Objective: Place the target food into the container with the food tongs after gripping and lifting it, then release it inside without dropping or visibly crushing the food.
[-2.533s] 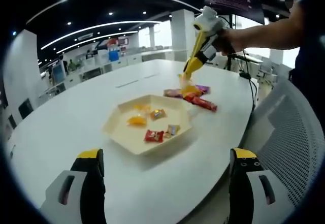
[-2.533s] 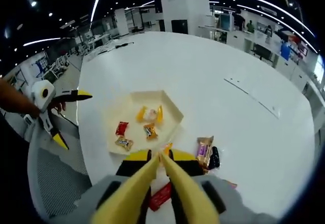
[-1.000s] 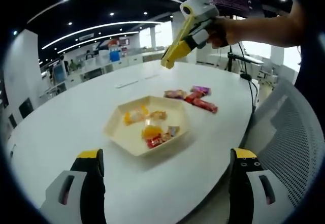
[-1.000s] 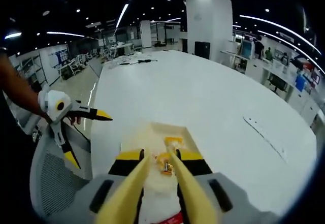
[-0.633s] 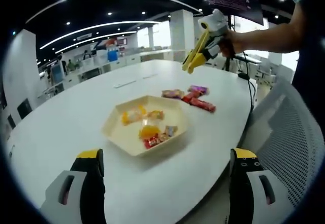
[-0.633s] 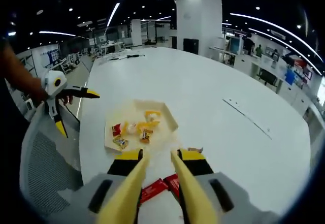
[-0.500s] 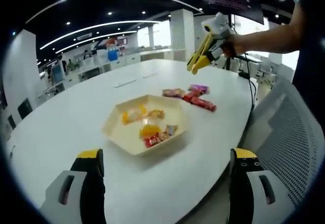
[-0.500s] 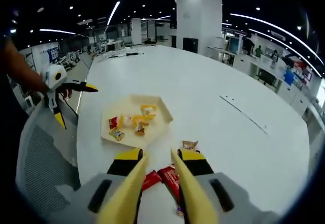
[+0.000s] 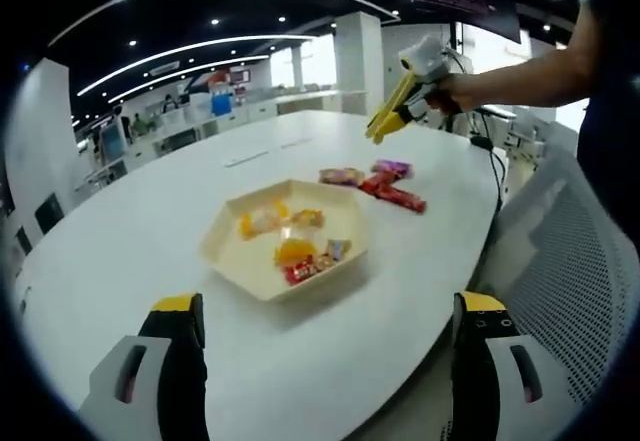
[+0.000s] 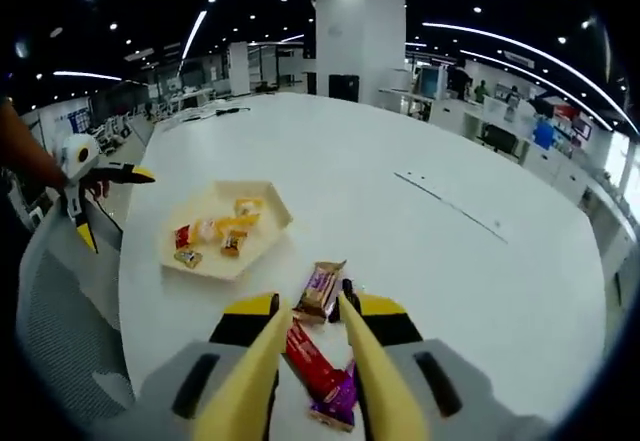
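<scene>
Two tools in play. Right tool (image 10: 308, 333) carries long yellow tong blades; blades stand apart with nothing between them, poised above the loose wrapped snacks — judged lined up for the next pick. In the left gripper view it hangs in the air over the far side of the desk (image 9: 120, 251), blades near together, empty. Left tool (image 9: 320, 336) held back at the near desk edge, jaws wide apart and holding nothing; it looks parked out of the way, giving a view of the work.

Container: one cream hexagonal tray (image 9: 232, 269), near mid-desk, well apart from the loose pile so drops land clear.

Count in tray: roughly five pieces — an orange piece (image 9: 294, 252), a red wrapper (image 9: 299, 272), a few pale or yellow ones; exact number hard to tell.

Count loose on desk: about four — brown-purple packet (image 10: 320, 289) just beyond the blade tips, red bar (image 10: 308, 357), purple packet (image 10: 338, 394), and a dark piece partly hidden. These remain to be moved.
</scene>
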### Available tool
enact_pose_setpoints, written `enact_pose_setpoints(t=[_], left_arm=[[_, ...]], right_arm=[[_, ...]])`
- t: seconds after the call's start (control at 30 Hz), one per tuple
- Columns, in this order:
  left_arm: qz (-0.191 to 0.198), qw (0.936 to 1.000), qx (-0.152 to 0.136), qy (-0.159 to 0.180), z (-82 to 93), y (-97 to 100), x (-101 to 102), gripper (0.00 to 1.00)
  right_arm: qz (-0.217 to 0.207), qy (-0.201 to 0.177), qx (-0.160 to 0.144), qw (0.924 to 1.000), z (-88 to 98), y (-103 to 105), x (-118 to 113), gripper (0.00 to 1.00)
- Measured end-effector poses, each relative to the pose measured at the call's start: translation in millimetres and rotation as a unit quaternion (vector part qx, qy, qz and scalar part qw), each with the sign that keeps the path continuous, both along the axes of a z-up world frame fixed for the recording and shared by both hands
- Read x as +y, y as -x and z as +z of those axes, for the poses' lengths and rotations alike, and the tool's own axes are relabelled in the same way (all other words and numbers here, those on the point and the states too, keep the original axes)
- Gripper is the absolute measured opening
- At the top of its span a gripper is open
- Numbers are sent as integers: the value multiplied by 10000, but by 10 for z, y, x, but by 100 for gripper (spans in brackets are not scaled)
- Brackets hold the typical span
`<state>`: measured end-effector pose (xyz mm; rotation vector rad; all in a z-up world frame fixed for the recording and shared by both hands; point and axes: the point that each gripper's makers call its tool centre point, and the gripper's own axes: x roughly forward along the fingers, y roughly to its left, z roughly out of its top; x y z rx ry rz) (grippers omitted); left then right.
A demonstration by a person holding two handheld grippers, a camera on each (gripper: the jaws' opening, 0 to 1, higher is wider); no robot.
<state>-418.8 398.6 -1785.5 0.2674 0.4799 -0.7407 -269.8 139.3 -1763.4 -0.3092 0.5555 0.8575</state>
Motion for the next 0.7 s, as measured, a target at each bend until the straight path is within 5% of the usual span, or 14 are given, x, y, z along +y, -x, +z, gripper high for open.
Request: enact_pose_setpoints(t=[0.23, 0.3, 0.7], left_arm=[[50, 9999, -8, -87, -25, -13, 26, 99], [54, 9999, 31, -144, -50, -10, 29, 99], [198, 9995, 104, -238, -92, -32, 79, 99]], right_arm=[[-164, 346, 9, 9993, -318, -287, -13, 27], [10, 715, -232, 9972, -430, -373, -74, 27], [-167, 269, 175, 9993, -569, -502, 20, 27]])
